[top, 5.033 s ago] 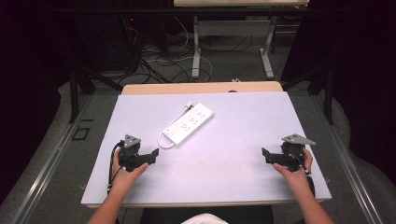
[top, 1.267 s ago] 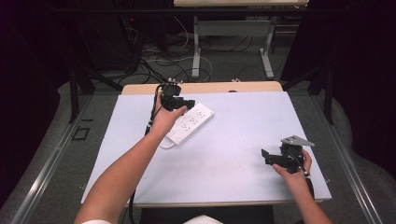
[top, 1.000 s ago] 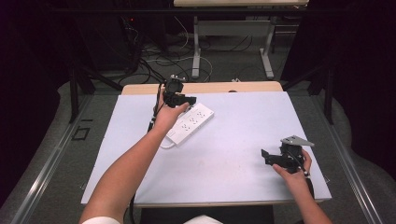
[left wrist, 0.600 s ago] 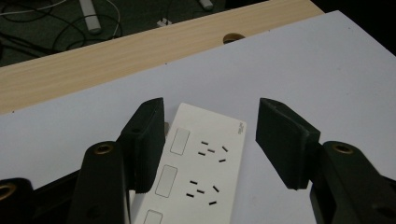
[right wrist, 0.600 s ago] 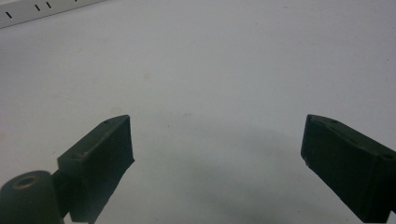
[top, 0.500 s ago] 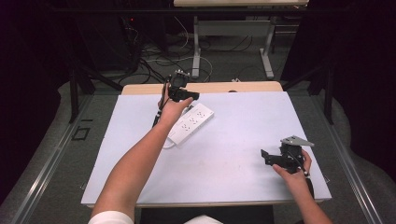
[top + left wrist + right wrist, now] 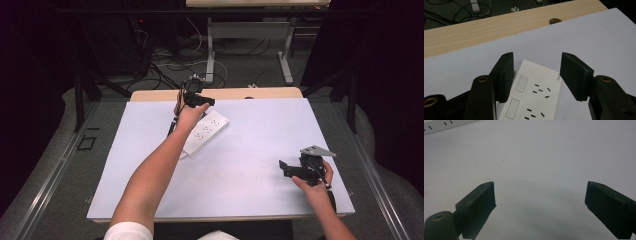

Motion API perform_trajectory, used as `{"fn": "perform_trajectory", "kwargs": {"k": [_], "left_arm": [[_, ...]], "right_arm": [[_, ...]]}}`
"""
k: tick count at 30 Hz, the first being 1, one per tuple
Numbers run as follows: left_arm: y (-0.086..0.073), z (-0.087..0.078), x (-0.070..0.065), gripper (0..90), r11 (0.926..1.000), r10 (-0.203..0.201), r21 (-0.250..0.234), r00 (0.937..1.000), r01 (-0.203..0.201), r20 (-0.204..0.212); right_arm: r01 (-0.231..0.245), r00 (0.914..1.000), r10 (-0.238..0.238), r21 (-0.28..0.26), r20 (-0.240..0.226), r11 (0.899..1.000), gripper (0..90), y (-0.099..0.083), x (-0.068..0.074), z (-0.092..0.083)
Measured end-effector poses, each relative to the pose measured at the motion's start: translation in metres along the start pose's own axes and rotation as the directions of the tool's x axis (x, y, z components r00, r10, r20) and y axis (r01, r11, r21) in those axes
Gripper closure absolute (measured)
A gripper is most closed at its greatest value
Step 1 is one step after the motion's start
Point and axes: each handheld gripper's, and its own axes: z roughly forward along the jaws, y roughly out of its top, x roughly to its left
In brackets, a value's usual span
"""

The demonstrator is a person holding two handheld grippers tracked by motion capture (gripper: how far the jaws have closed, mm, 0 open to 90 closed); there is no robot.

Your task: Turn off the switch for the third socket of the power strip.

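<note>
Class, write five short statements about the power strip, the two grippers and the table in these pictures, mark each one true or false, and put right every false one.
1. The left gripper has open jaws above the end of the white power strip. True.
2. The left gripper's pads clamp the power strip. False: they stand apart from it on either side, not pressing.
3. The right gripper is near the right side of the table, away from the strip. True.
4. The right gripper holds a plug. False: nothing is between its open jaws.
5. The power strip lies flat with its sockets facing up. True.
</note>
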Motion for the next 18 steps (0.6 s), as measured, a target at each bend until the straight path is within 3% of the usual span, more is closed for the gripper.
{"fn": "perform_trajectory", "kwargs": {"k": [16, 18], "left_arm": [[-0.007, 0.029, 0.003, 54.4, 0.9974, -0.009, 0.071, 0.9999, 0.01, -0.013], [-0.008, 0.031, 0.004, 56.6, 0.9951, -0.012, 0.098, 0.9999, 0.013, -0.011]], "right_arm": [[0.005, 0.9999, -0.005, 0.005, -0.01, 1.0, 9.9, 0.0, 0.0, 0.001], [0.002, 0.9999, -0.002, 0.005, -0.013, 1.0, 9.9, 0.0, 0.001, 0.001]]}}
